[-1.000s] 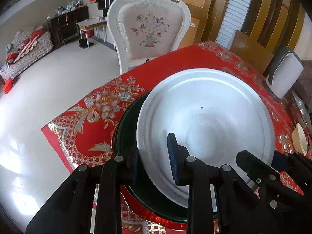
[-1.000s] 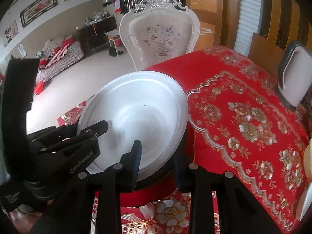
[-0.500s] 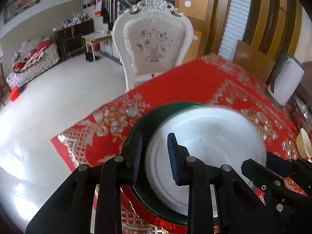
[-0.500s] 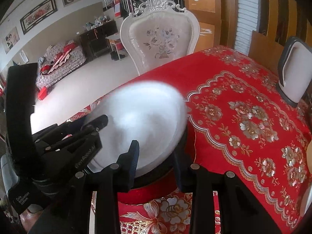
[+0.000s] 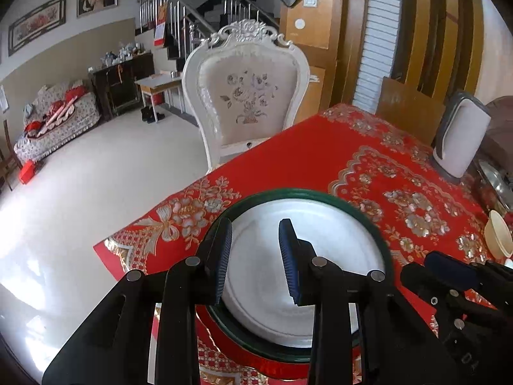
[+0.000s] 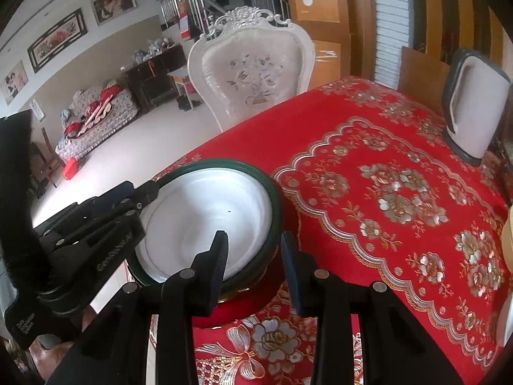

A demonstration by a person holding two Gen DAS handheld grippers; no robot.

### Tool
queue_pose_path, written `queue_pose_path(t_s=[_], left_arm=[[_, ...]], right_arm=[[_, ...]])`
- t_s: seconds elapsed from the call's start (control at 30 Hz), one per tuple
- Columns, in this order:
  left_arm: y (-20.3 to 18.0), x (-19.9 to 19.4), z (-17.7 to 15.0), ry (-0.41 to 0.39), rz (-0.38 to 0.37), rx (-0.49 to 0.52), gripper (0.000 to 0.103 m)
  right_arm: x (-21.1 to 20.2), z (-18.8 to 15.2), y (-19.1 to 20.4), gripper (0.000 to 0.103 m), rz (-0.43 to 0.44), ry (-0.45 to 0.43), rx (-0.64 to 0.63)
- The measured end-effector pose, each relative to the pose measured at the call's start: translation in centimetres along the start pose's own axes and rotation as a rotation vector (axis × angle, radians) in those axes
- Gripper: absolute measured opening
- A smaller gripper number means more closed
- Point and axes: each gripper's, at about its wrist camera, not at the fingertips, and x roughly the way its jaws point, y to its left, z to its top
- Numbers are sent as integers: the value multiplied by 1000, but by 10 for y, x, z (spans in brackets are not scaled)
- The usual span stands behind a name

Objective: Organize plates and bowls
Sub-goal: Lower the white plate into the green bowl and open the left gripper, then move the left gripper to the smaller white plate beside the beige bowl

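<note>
A white plate [image 5: 307, 256] lies nested inside a larger dark green plate [image 5: 383, 240] on the red tablecloth, near the table's left corner. It also shows in the right wrist view [image 6: 208, 211], with the green plate [image 6: 275, 199] under it. My left gripper [image 5: 255, 256] is open and empty above the stack's left side. My right gripper [image 6: 253, 260] is open and empty over the stack's right rim. A small cream bowl [image 5: 497, 235] stands at the right edge.
The red flowered tablecloth [image 6: 384, 176] covers the table. A white carved chair [image 5: 247, 96] stands at the far side. A grey and white appliance [image 6: 474, 112] stands at the back right. The table's corner edge [image 5: 105, 247] is close to the stack.
The white plate, held up between both grippers before, has come down into the green plate. Both grippers have opened, let go and risen away from it.
</note>
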Motion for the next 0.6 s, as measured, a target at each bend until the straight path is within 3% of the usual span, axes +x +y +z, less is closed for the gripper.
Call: queue_pose_path(t_s=[0.33, 0.6], left_arm=[[-40, -26, 5, -66, -45, 67, 30], [-94, -41, 4, -80, -130, 139, 30]], right_arm=[[-30, -7, -26, 34, -56, -67, 38], [-59, -19, -62, 36, -123, -109, 96]])
